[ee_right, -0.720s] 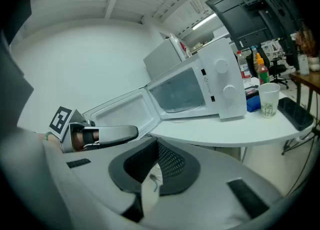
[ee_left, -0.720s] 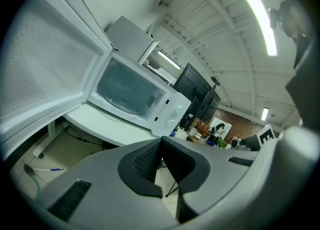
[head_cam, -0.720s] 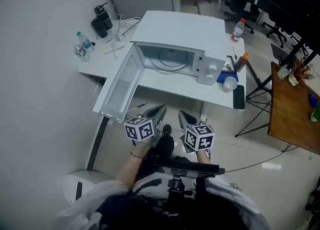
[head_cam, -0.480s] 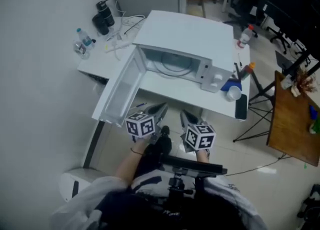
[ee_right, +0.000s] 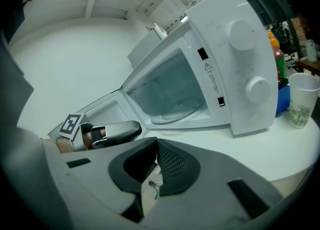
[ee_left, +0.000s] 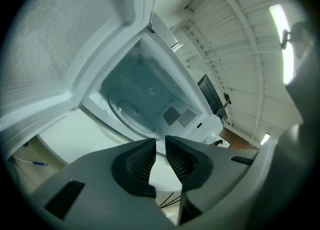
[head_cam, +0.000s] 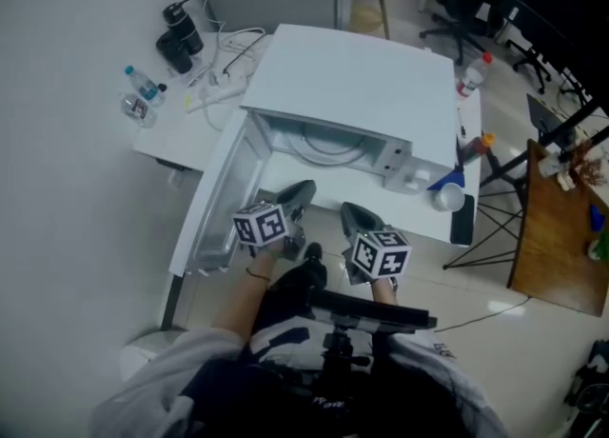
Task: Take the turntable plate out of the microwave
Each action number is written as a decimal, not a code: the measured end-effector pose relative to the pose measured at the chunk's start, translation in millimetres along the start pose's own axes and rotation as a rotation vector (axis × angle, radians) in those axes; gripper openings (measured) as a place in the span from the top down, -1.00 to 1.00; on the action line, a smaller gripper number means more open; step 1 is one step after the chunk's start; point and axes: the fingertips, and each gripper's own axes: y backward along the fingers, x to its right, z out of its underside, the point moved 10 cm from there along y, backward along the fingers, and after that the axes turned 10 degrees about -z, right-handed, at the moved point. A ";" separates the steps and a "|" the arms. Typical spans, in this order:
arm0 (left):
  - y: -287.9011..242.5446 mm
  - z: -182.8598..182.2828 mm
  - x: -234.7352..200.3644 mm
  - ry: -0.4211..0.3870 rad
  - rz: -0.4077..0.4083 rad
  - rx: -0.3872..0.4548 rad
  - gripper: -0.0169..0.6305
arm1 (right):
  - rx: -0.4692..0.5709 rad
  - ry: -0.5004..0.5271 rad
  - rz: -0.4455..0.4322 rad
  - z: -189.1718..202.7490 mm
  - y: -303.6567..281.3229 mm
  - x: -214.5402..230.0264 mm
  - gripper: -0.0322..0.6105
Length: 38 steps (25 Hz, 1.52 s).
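A white microwave stands on a white table with its door swung open to the left. The glass turntable plate lies inside the cavity; the left gripper view shows the plate, and so does the right gripper view. My left gripper hovers in front of the opening beside the door; the left gripper is open with nothing between its pads. My right gripper is lower, near the table's front edge; the right gripper is shut and empty. Neither touches the microwave.
A plastic cup, a dark phone and an orange-capped bottle sit right of the microwave. Water bottles, black flasks and cables lie at the left. A wooden table stands right.
Both grippers have moved forward toward the microwave's opening, the left one now level with the door. The view has drawn closer to the table.
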 end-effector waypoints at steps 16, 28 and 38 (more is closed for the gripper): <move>-70.1 -31.4 -57.8 0.306 -0.099 0.006 0.62 | -0.105 0.033 0.037 -13.1 -32.3 26.1 0.72; -80.4 -26.3 -70.9 0.598 -0.055 0.073 0.77 | -0.111 0.021 0.064 -10.8 -30.8 35.2 0.72; -63.8 -8.5 -57.3 0.596 -0.066 0.044 0.79 | -0.095 0.004 0.042 -16.9 -34.9 37.1 0.72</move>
